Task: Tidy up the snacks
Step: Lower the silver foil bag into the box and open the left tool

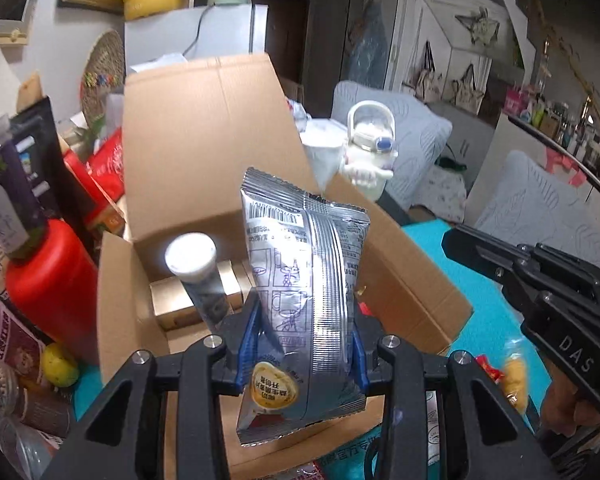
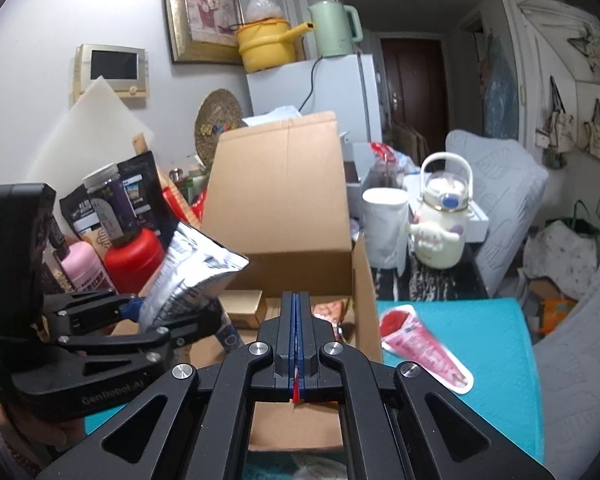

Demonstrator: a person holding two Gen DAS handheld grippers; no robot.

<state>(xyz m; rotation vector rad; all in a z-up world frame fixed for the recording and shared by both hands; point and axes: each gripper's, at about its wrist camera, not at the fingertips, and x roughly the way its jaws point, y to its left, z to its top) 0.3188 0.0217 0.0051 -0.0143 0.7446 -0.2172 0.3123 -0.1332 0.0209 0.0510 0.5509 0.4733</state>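
Silver snack bag (image 1: 304, 292) clamped in left gripper (image 1: 305, 344) mid-frame, poised over cardboard box (image 1: 204, 152) for dropping in; right gripper (image 2: 296, 336) jaws together.

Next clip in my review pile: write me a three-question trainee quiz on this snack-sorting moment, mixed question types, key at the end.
1. True or false: the left claw grips the silver foil snack pouch.
2. Where does the pink cone-shaped snack packet lie? A) inside the open brown cardboard box B) on the teal table surface C) in the right claw
3. Fill in: the white-capped tube stands inside the ____.

Key: 1 true; 2 B; 3 box.
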